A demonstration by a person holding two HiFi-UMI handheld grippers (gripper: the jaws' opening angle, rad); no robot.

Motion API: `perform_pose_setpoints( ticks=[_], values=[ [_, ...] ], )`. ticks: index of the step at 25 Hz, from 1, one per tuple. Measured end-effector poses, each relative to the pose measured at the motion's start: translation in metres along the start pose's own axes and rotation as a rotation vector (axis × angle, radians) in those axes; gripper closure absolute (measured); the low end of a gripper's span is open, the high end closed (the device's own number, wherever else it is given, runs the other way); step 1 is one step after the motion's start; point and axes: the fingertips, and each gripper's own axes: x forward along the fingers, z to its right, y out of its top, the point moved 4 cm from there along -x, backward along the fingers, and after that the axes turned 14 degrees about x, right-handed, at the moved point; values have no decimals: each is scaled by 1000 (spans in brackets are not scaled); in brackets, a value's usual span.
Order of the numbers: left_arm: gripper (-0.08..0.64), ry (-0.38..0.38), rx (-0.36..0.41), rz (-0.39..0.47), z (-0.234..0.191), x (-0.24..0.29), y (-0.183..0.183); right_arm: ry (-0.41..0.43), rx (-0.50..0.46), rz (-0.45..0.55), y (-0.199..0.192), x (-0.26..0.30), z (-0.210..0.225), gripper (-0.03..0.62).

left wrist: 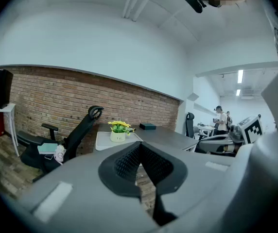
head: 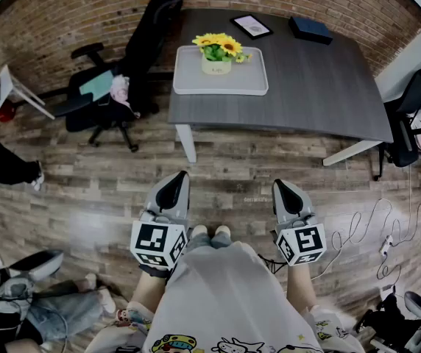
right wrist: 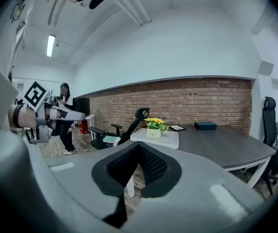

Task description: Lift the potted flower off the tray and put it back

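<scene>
left gripper (head: 172, 191) and right gripper (head: 287, 194) tipped slightly down, both claws shut, empty | yellow potted flower (head: 217, 53) stands on smooth white tray (head: 196, 85)

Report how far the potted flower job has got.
Done: nothing visible; the potted flower stands on the tray on the table. In hand: nothing; left gripper and right gripper are shut, empty, short of the table. Left: approach, lift it, set it back.
</scene>
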Motion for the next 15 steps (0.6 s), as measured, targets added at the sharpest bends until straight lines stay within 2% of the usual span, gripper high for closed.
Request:
perform_pose_setpoints(
  ticks=[4, 9, 13, 15],
  values=[
    [548, 5, 22, -10, 6, 2, -1, -23, -1, 9, 2, -3, 10, 591],
    [548, 24, 26, -12, 11, 0, -3, -27, 44, 33, 0, -13, 22, 591],
    [548, 48, 8, -5, 16, -7, -8, -9, 37, 36, -2, -21, 25, 591],
    [547, 53, -4, -4, 18, -9, -11, 9, 35, 40, -1, -25, 24, 564]
  ],
)
